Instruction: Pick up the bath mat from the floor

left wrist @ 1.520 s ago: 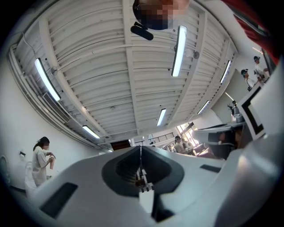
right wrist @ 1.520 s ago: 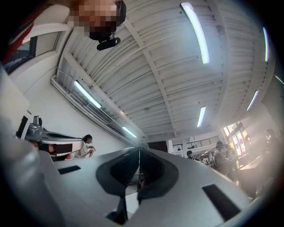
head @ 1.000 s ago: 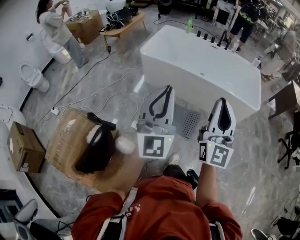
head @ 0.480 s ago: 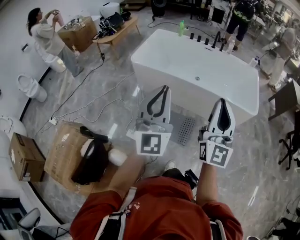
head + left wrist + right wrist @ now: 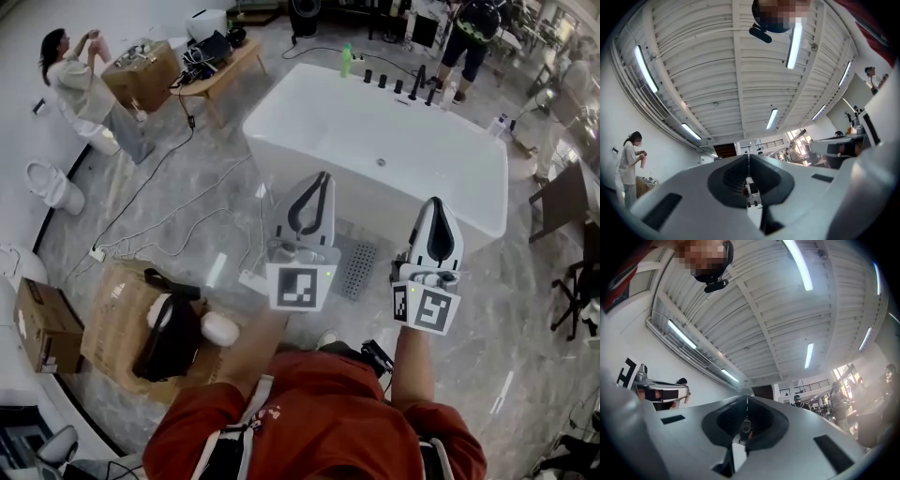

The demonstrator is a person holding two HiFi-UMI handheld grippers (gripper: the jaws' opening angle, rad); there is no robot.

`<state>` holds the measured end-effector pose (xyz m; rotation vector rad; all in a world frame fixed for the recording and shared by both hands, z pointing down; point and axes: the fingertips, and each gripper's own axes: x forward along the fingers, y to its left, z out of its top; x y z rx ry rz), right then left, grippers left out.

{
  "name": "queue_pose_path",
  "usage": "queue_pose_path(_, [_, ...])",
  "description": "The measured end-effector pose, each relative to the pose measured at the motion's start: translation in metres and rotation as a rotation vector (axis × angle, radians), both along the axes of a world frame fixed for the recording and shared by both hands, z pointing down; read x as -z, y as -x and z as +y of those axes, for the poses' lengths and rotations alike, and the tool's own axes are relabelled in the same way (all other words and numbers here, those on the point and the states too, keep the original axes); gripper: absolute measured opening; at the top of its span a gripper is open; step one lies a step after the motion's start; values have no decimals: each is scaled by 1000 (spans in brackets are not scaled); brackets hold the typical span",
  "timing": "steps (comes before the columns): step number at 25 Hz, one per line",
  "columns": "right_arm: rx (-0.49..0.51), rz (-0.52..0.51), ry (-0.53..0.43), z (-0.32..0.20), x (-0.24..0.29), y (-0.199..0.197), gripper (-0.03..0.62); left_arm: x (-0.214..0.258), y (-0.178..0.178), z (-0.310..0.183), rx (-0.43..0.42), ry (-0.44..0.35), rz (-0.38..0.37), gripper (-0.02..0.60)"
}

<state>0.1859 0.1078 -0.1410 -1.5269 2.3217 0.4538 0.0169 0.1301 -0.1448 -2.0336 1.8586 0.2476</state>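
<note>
Bath mat (image 5: 357, 269): grey and perforated, laid flat on the floor just beside the near wall of the bathtub. It is seen between the two grippers in the head view, and its left part is hidden behind the left gripper. It is not held by either gripper.
Floor (image 5: 187, 202): grey marbled tiles are noted, with pale cables (image 5: 155, 225) trailed across them to the left of the tub.
Bathtub (image 5: 295, 180): white and freestanding, set ahead of the operator, with dark fittings along its far rim.
Large brown box (image 5: 112, 305): placed on the floor at lower left, with a black bag (image 5: 169, 342) laid on top of it.
Left gripper (image 5: 322, 180) (image 5: 748, 157): held raised and tilted upward, so that ceiling is seen beyond it. The jaws are closed together and nothing is gripped.
Right gripper (image 5: 437, 202) (image 5: 747, 399): likewise raised and tilted upward. The jaws are pressed together and nothing is held.
Green bottle (image 5: 346, 59): stood upright at the far left corner of the tub.
</note>
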Motion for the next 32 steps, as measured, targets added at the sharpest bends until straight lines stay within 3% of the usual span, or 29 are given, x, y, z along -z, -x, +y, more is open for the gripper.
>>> queue_pose_path(18, [-118, -25, 9, -33, -6, -55, 12, -5, -42, -55, -98, 10, -3, 17])
queue_pose_path(25, [-153, -27, 12, -49, -9, -47, 12, -8, -33, -77, -131, 11, -24, 17])
queue_pose_path(32, [-175, -8, 24, -74, -9, -10, 12, -12, 1, -107, -161, 30, -18, 17])
